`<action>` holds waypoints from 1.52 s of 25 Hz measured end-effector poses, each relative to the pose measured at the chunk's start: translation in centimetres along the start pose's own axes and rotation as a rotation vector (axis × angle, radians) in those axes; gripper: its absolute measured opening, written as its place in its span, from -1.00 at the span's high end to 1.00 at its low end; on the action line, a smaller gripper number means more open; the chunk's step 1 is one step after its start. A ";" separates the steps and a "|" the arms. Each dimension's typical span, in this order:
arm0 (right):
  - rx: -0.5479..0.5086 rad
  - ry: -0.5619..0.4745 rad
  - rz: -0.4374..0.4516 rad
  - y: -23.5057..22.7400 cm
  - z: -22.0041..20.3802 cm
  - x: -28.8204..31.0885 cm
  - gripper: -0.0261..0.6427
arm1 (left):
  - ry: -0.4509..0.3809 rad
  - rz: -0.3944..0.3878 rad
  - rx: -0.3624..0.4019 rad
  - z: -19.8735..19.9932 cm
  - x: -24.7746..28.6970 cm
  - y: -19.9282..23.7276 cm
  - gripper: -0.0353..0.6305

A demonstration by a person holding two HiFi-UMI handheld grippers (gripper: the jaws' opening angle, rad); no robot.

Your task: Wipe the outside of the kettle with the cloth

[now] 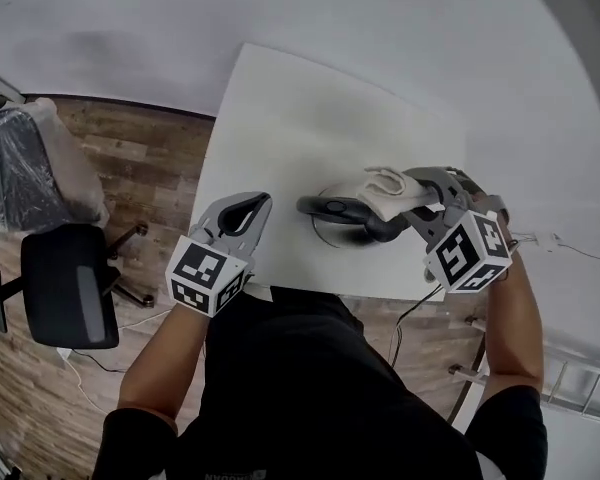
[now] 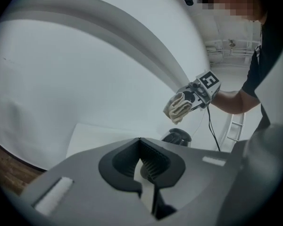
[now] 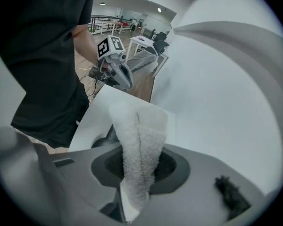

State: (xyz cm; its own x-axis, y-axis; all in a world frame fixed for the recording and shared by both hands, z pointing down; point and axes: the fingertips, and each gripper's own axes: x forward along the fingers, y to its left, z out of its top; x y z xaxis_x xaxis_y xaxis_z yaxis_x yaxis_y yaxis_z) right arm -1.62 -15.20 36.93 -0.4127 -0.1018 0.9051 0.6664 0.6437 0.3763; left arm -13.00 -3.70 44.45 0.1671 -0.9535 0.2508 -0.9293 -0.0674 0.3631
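The right tool (image 1: 415,193) was clamped on a bunched, pale terry cloth (image 1: 383,182). In its own view the cloth (image 3: 139,145) filled the gap between the jaws and stood up past their tips in a folded wad. That wad hung just above the kettle (image 1: 342,218), and the left gripper view showed a clear gap between the two, so no wiping contact had been made. The kettle, with a pale body and a dark handle and lid, stood on the white desk (image 1: 310,118) close to the edge nearest the person. The left tool (image 1: 260,206) was held off to the kettle's left, well apart from it, with its jaws closed tip to tip on nothing. The main risk looked to be that nothing steadied the kettle, so a firm sideways stroke could slide it toward the near edge or tip it over. The cloth was also pinched only along a narrow strip, and drag against the kettle's wall might pull it out of the jaws. If the wad folded aside, the hard jaw tips could scrape the kettle instead.
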 end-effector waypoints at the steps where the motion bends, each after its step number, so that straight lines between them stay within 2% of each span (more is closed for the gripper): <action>1: 0.009 0.004 -0.017 0.8 0.1 -0.7 0.62 | 0.008 -0.010 0.003 -0.2 -0.3 -0.3 0.88; 7: 0.061 0.025 -0.048 3.5 1.6 -0.6 0.62 | 0.037 -0.056 0.021 -1.5 -2.7 -1.5 0.88; 13: 0.035 0.076 -0.085 3.5 3.2 0.5 0.62 | 0.014 -0.016 0.032 -1.1 -6.2 -0.9 0.88; 17: 0.032 0.022 -0.108 3.4 6.6 0.8 0.62 | 0.018 0.021 0.015 -2.0 -8.6 -0.5 0.87; 20: 0.101 -0.041 -0.135 3.8 10.0 1.6 0.62 | 0.015 0.028 0.007 -2.5 -10.1 0.5 0.87; 25: 0.377 -0.239 -0.215 4.2 13.8 0.8 0.62 | 0.038 0.012 0.029 -2.8 -11.7 0.2 0.88; 28: 0.681 -0.430 -0.248 4.2 13.5 -0.8 0.62 | 0.062 -0.021 0.044 -3.2 -11.5 -0.7 0.88; 31: 1.055 -0.615 -0.274 3.0 9.5 -4.1 0.62 | 0.078 -0.064 0.071 -3.1 -10.7 -2.2 0.88; 34: 1.392 -0.711 -0.320 2.6 2.1 -8.0 0.62 | 0.071 -0.093 0.075 -2.6 -9.7 -3.2 0.88; 36: 1.541 -0.717 -0.337 3.1 -2.5 -9.6 0.62 | 0.071 -0.110 0.069 -2.6 -9.1 -3.8 0.88; 38: 1.588 -0.743 -0.260 3.6 -3.8 -9.9 0.62 | 0.080 -0.125 0.071 -2.7 -8.7 -4.2 0.88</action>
State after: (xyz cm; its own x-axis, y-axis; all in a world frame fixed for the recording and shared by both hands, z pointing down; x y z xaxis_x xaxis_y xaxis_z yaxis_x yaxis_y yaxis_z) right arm 7.21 -14.77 30.04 -0.8682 -0.2690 0.4169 -0.4574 0.7597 -0.4623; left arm -9.68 5.70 43.19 0.3059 -0.9102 0.2791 -0.9201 -0.2074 0.3321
